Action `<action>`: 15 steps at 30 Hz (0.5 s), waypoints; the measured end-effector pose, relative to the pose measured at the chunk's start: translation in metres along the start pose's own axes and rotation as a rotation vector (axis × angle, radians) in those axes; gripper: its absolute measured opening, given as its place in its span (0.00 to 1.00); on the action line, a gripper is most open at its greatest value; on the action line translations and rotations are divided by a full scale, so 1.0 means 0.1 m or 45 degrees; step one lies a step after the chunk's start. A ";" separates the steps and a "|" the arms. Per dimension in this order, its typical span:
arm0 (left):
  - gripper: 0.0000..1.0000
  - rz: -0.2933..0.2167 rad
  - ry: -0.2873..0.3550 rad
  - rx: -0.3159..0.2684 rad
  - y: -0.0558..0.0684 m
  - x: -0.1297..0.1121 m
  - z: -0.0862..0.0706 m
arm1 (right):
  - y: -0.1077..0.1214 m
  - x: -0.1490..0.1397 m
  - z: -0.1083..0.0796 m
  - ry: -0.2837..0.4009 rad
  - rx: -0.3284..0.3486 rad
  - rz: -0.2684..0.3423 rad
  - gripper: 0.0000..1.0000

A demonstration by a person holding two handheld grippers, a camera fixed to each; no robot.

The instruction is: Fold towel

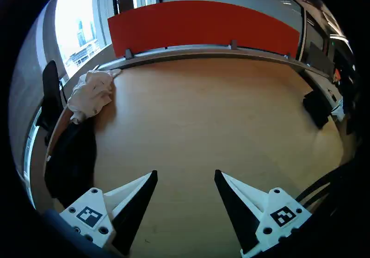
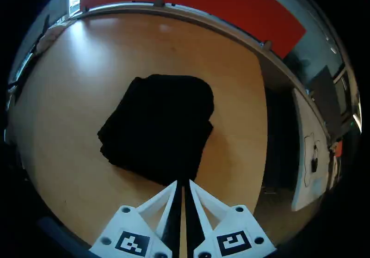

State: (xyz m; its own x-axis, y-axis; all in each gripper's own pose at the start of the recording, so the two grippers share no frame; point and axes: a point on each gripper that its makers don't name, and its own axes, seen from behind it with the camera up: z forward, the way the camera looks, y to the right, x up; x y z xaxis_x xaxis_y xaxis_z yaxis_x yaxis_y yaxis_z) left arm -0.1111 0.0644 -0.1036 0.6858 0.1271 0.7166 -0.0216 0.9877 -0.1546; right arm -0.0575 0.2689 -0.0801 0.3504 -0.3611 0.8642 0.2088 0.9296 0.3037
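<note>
Left gripper [image 1: 185,172] – fingers spread wide, nothing between them, bare wooden table [image 1: 208,110] ahead. Crumpled white cloth [image 1: 91,94] far ahead to its left, near red partition [image 1: 203,24] at table's far edge.

Right gripper [image 2: 183,182] – fingers pressed nearly together, thin gap. Folded black towel [image 2: 159,124] lies flat just ahead, tips at its near edge; cannot tell whether they pinch cloth.

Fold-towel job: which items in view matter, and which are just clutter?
Job: black towel, folded on the table; right claw, shut at its near edge; left claw, open.
Lying about: crumpled white cloth; red divider; black chair.
</note>
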 end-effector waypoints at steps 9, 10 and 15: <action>0.91 0.011 -0.005 0.007 -0.01 0.00 -0.01 | 0.01 -0.09 0.13 -0.043 -0.018 0.032 0.04; 0.91 0.011 -0.006 0.007 -0.01 0.00 -0.01 | 0.00 -0.10 0.14 -0.047 -0.019 0.034 0.04; 0.91 0.008 -0.008 0.007 -0.01 0.00 -0.01 | 0.00 -0.13 0.20 -0.062 -0.026 0.047 0.04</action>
State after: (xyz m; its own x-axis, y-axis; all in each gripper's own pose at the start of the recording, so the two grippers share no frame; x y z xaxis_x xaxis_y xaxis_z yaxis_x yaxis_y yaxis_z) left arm -0.1102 0.0638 -0.1041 0.6814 0.1338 0.7196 -0.0299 0.9874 -0.1552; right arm -0.0802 0.2749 -0.0828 0.3135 -0.3221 0.8933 0.2150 0.9404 0.2636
